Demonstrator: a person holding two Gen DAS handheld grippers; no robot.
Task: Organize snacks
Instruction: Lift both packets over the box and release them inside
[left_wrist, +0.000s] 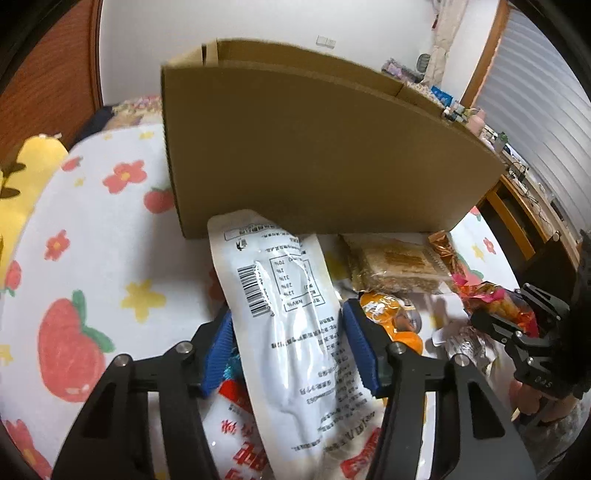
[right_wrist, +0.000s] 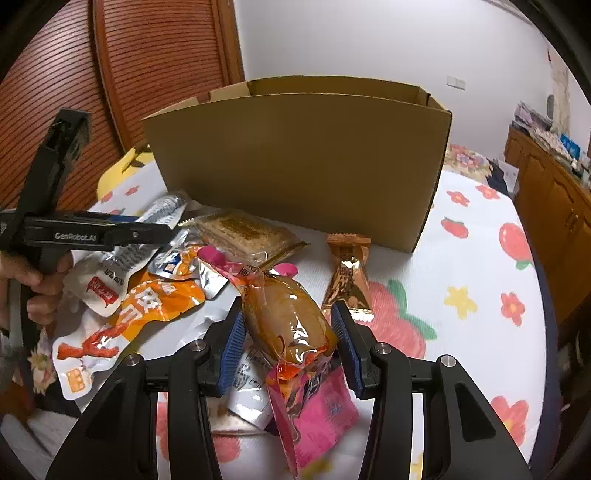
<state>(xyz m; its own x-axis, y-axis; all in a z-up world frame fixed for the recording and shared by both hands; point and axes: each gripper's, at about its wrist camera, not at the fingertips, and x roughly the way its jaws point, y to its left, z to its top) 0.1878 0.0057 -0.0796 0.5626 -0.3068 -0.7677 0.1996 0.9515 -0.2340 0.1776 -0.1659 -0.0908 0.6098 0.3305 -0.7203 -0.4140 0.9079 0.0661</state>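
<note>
An open cardboard box (left_wrist: 314, 147) stands on the flowered cloth; it also shows in the right wrist view (right_wrist: 295, 166). My left gripper (left_wrist: 288, 332) has its blue pads on both sides of a long white packet (left_wrist: 291, 314) with a barcode, whose far end reaches the box's base. My right gripper (right_wrist: 288, 328) is closed around a clear pink-ended packet with a brown snack (right_wrist: 291, 321). The left gripper (right_wrist: 147, 230) shows in the right view over the snack pile.
Loose snacks lie before the box: a cracker pack (right_wrist: 247, 232), a copper-wrapped bar (right_wrist: 347, 277), an orange-and-white lobster pouch (right_wrist: 122, 317) and silver sachets (right_wrist: 166, 210). A wooden cabinet (right_wrist: 546, 206) stands to the right, a wooden door (right_wrist: 147, 74) behind left.
</note>
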